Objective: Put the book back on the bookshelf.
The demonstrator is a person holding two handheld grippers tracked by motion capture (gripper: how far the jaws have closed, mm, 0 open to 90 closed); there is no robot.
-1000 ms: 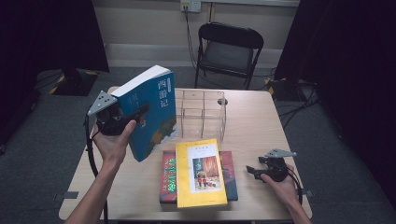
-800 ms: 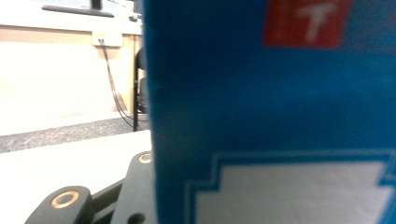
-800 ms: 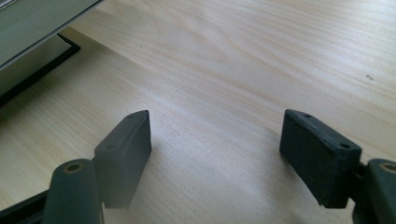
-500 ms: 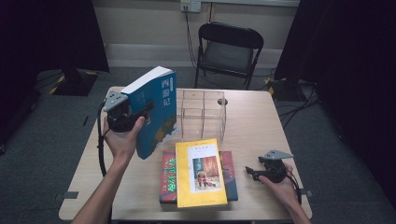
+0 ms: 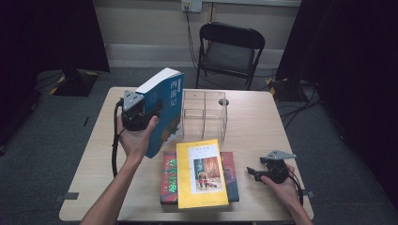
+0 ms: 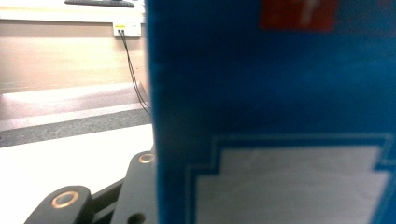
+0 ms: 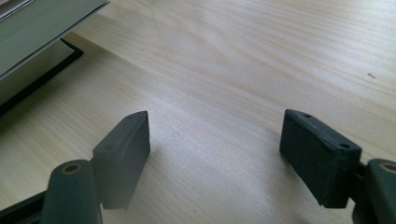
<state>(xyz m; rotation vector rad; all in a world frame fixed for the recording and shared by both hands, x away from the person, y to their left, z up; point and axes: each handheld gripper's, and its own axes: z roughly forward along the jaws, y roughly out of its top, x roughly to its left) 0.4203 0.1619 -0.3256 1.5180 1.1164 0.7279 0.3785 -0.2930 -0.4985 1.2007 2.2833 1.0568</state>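
High view: one blue book (image 5: pixel 164 110) upright, long axis near vertical, clenched in left gripper (image 5: pixel 141 115) above the surface's (image 5: pixel 253 117) left half, just left of one clear divider rack (image 5: pixel 205 114); left hand nearer. Two books stacked at near edge, yellow book (image 5: pixel 202 172) on top.
Left gripper view: blue book (image 6: pixel 280 112) between fingers.
Right gripper view: right gripper (image 7: pixel 215 144) fingers (image 7: pixel 122 151) released, resting low over bare wood

The left claw (image 5: pixel 149 112) is a black body topped by a grey three-cornered plate, with a black cable looping below the hand. The right claw (image 5: pixel 251 172) matches it; its black jaws carry brass-ringed pivot holes and blocky pads (image 7: pixel 320 156). Both forearms are bare.
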